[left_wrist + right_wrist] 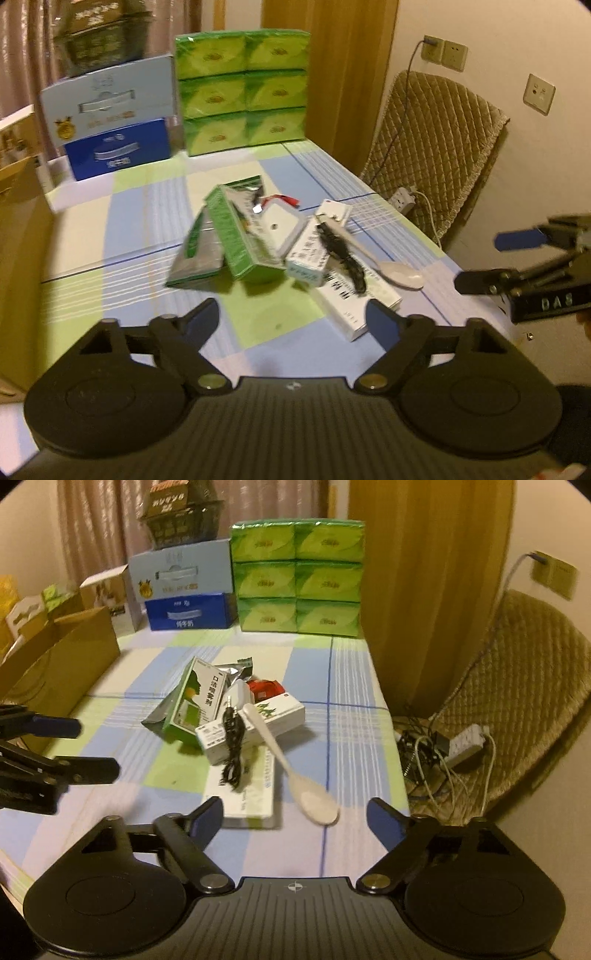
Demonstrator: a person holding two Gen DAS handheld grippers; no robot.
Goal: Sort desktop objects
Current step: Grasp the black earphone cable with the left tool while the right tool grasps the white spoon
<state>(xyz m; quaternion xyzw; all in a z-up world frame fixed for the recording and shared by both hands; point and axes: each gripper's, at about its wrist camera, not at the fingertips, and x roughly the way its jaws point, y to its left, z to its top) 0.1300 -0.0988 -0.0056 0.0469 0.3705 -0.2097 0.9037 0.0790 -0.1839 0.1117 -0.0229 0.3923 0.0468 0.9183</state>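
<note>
A pile of objects lies mid-table: a green medicine box [192, 705] [240, 240], a silver foil pouch [232, 672], white boxes [277, 712] [347, 295], a black audio cable [232, 753] [343, 258], a white plastic spoon [291, 771] [384, 262] and a red item [264, 690]. My left gripper [291, 325] is open and empty, just short of the pile; it also shows in the right wrist view [88, 749]. My right gripper [295, 819] is open and empty, near the spoon's bowl; it also shows in the left wrist view [484, 258].
A stack of green tissue packs [299, 579], blue cartons [188, 590] and a basket stand at the table's back. An open cardboard box [62, 664] sits at the left. A padded chair [517, 686] with a power strip [465, 746] and cables is on the right.
</note>
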